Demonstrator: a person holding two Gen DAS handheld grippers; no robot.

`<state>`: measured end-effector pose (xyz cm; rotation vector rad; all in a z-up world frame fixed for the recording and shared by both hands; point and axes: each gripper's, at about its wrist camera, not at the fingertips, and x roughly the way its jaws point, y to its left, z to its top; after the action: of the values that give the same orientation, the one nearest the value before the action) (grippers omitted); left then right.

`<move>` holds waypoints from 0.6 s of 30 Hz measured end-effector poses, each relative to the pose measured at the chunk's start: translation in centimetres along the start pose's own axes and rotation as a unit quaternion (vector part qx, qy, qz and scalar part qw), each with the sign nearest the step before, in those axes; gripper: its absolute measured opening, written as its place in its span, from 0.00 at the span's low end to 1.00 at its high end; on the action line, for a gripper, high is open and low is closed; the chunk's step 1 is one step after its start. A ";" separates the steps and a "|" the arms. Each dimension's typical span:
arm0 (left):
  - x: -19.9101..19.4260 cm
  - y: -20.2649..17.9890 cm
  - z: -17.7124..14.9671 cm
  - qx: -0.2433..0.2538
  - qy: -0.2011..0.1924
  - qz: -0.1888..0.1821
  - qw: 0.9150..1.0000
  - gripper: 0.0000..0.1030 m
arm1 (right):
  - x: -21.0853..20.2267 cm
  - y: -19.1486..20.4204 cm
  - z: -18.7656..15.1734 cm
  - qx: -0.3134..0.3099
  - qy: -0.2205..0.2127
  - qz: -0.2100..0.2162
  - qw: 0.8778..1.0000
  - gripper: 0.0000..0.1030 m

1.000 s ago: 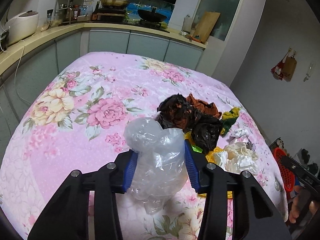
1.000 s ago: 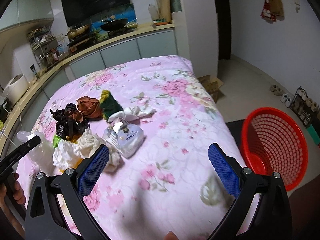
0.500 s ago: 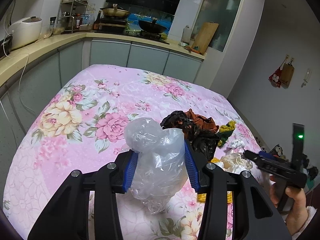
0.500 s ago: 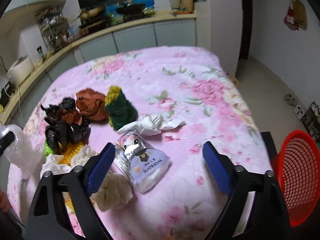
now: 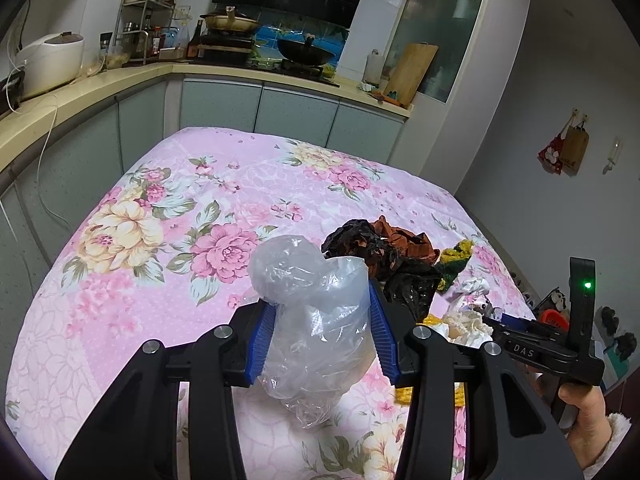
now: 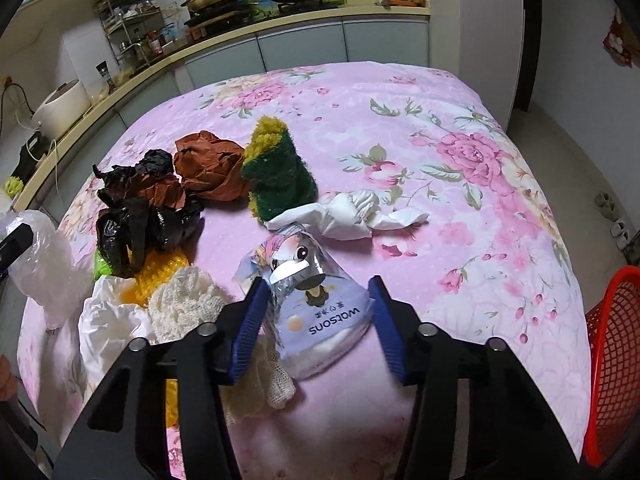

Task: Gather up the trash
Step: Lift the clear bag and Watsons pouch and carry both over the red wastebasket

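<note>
My left gripper (image 5: 318, 322) is shut on a crumpled clear plastic bag (image 5: 316, 316) and holds it above the pink floral tablecloth (image 5: 168, 248); the bag also shows at the left of the right wrist view (image 6: 44, 264). My right gripper (image 6: 316, 320) is open, its jaws on either side of a Watsons wipes packet (image 6: 316, 304) that lies on the cloth. Beyond it lie a white tissue (image 6: 352, 216), a green and yellow sponge (image 6: 276, 172), brown paper (image 6: 208, 164), a black bag (image 6: 136, 216) and white and yellow rags (image 6: 172, 296).
A red mesh basket (image 6: 612, 364) stands on the floor at the right, below the table edge. Kitchen counters (image 5: 100, 84) with a rice cooker (image 5: 50, 62) and a stove run behind the table. A wall (image 5: 560, 100) is on the right.
My right gripper has moved forward and down over the wipes packet, and its jaws have narrowed around it. My left gripper has risen a little with the plastic bag.
</note>
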<state>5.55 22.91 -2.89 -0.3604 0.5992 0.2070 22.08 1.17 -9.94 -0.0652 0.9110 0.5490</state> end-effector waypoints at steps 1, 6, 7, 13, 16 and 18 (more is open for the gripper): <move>-0.1 0.0 0.0 0.000 -0.001 0.000 1.000 0.41 | -0.2 0.0 -0.1 0.000 -0.002 0.001 1.000 0.43; -0.8 -0.4 -0.2 0.006 -0.007 0.001 1.000 0.41 | -1.4 -0.3 -0.4 0.005 -0.015 -0.003 1.000 0.39; -0.9 -0.6 -0.2 0.008 -0.008 0.002 1.000 0.41 | -1.7 -0.5 -0.4 0.007 -0.019 -0.005 1.000 0.39; -2.3 -1.8 0.1 0.026 -0.026 0.006 0.999 0.41 | -4.6 -0.9 -0.8 0.015 -0.053 -0.010 0.998 0.39; -2.9 -2.5 0.3 0.033 -0.032 0.003 0.999 0.41 | -6.1 -0.9 -1.1 0.019 -0.069 -0.011 0.997 0.39; -3.3 -3.1 0.4 0.038 -0.038 0.000 0.999 0.41 | -7.2 -1.0 -1.2 0.022 -0.081 -0.010 0.996 0.39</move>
<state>3.94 19.95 0.16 -0.2777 0.5307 0.1965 18.17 -3.12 -5.39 0.0093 0.7625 0.5075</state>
